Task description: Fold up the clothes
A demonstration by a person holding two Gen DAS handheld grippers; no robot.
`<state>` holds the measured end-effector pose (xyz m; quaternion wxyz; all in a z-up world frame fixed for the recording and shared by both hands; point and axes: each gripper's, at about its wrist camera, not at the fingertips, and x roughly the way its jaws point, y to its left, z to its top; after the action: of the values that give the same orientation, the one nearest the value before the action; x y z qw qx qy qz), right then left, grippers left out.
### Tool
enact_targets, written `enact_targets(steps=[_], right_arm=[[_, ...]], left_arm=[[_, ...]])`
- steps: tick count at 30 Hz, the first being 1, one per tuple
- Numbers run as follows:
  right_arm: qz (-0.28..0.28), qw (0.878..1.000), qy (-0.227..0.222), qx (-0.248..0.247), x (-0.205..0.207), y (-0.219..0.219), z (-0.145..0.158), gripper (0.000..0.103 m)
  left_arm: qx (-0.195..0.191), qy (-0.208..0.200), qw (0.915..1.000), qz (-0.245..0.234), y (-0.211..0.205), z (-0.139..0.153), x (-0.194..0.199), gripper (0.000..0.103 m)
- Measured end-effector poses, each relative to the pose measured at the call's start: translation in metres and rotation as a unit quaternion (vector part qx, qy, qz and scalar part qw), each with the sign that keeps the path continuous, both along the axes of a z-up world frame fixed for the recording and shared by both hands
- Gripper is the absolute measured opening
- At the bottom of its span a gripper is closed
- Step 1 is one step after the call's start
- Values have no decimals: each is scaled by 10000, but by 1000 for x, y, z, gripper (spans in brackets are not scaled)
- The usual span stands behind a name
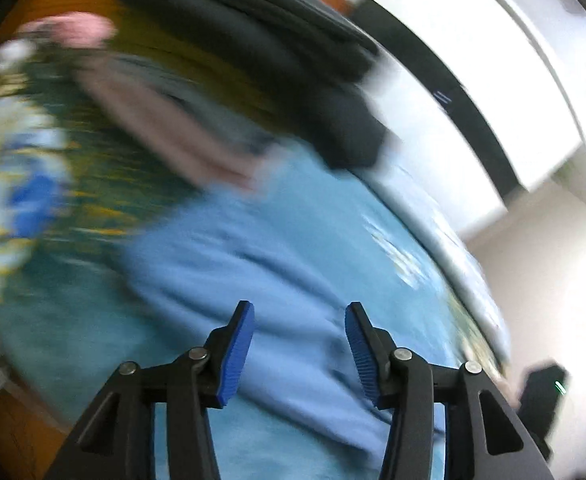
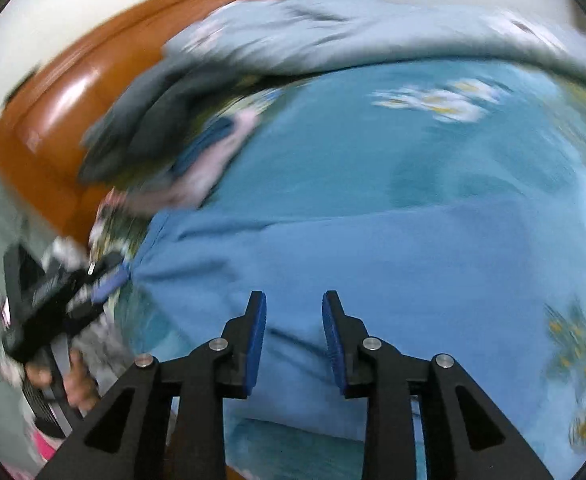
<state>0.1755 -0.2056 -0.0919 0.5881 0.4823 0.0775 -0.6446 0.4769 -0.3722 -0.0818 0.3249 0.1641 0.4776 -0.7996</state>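
Bedsheet (image 2: 433, 152): teal, printed with white-and-yellow flowers, blurred. Wooden headboard (image 2: 73, 92): glossy orange-brown, beyond the sheet's far edge. White wall (image 1: 533, 280): beside the bed.

left gripper (image 1: 299, 344) jaws apart, empty; right gripper (image 2: 294, 336) jaws apart, empty.

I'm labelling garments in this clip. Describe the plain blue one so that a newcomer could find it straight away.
Start at the floral teal bedspread covering the bed. The plain blue cloth garment lies spread flat on it, directly ahead of the open right gripper. Unlike the crumpled dark grey and pink clothes heaped beyond, it is smooth and unpatterned.
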Motion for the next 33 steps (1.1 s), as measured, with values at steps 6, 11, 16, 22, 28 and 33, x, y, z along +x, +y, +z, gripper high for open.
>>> enact_targets(steps=[6, 11, 16, 22, 28, 33], right_arm=[[-736, 9969, -267, -23, -41, 32, -11, 30], [-1063, 9931, -490, -42, -65, 57, -20, 30], [-1046, 9925, -622, -111, -72, 64, -27, 30], [-1000, 9919, -758, -199, -76, 69, -33, 30], [-995, 9906, -916, -212, -80, 75, -37, 30], [-985, 9904, -944, -229, -80, 76, -38, 30]], left_arm=[[512, 18, 9943, -934, 1, -23, -64, 52], [673, -34, 9878, -1405, 6, -34, -95, 52], [517, -247, 9865, -1531, 11, -37, -103, 54], [392, -373, 9832, -1745, 24, -31, -107, 55], [150, -832, 9728, -2154, 47, -26, -96, 55], [-160, -1088, 9703, -2154, 56, -14, -76, 55]])
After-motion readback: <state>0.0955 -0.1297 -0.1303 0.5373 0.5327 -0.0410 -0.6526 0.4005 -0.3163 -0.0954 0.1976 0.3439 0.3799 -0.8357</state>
